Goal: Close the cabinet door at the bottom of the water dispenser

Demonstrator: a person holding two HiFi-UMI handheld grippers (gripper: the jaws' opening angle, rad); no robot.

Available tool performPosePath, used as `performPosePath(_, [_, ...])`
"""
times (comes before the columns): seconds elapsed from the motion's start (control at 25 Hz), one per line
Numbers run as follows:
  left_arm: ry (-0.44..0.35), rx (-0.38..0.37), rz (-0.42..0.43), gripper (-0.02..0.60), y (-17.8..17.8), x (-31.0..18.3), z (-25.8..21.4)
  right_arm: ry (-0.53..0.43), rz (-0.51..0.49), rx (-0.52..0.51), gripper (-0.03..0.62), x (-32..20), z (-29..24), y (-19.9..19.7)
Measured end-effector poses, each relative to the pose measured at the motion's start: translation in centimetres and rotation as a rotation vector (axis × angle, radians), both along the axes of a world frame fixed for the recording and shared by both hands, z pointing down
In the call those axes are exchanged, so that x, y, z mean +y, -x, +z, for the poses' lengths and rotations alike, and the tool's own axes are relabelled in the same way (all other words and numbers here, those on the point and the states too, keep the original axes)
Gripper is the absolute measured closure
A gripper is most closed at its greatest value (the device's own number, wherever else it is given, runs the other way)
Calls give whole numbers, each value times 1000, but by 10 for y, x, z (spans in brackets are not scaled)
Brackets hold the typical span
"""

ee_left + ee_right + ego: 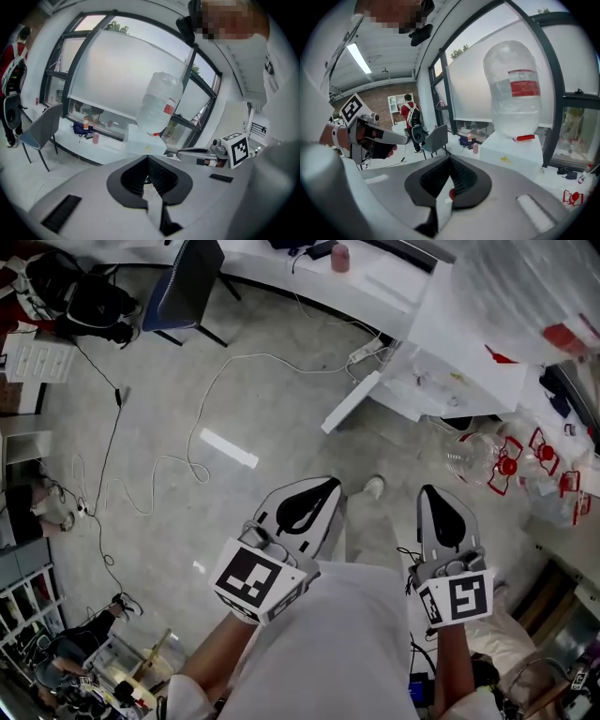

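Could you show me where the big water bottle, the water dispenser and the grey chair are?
water bottle (515, 112): right gripper view, clear wall below its red label.
water dispenser (520, 161): right gripper view, white body under the bottle.
grey chair (435, 137): right gripper view, its backrest.

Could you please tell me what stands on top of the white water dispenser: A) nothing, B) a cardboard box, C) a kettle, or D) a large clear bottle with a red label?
D: the right gripper view shows a clear bottle with a red label on the water dispenser.
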State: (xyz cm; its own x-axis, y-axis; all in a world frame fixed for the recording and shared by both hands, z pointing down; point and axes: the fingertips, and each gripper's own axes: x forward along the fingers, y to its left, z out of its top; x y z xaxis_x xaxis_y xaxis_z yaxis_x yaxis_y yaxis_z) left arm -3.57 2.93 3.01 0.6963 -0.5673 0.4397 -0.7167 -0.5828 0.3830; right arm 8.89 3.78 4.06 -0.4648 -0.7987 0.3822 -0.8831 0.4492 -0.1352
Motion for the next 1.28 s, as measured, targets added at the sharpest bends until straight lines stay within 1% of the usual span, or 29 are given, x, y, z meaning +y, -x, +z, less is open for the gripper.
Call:
performPosePath(0.04, [17, -5, -5, 575, 1, 0, 8, 5, -18, -1, 585, -4, 5, 2])
performPosePath(0.16, [33, -15, -19, 575, 0, -8, 30, 9, -72, -3, 583, -17, 22, 4])
performPosePath(0.48, [69, -18, -100, 575, 9, -27, 84, 33, -147, 10, 583, -41, 71, 17])
performPosePath(0.68, [68, -62, -93, 575, 6, -31, 117, 32, -175, 23, 583, -50, 105, 29])
performPosePath(0.76, [67, -64, -86, 575, 2, -31, 131, 27, -160, 36, 583, -56, 119, 29])
performPosePath(0.84, [67, -64, -84, 575, -1, -30, 144, 35, -154, 23, 583, -58, 131, 30])
performPosePath(0.96, [90, -71, -95, 575, -3, -30, 165, 42, -182, -5, 583, -62, 149, 37])
performPosePath(1.08, [68, -70, -82, 575, -9, -37, 187, 35, -190, -6, 583, -67, 166, 42])
performPosePath(1.28, [66, -54, -104, 575, -14, -40, 220, 51, -219, -12, 583, -68, 195, 49])
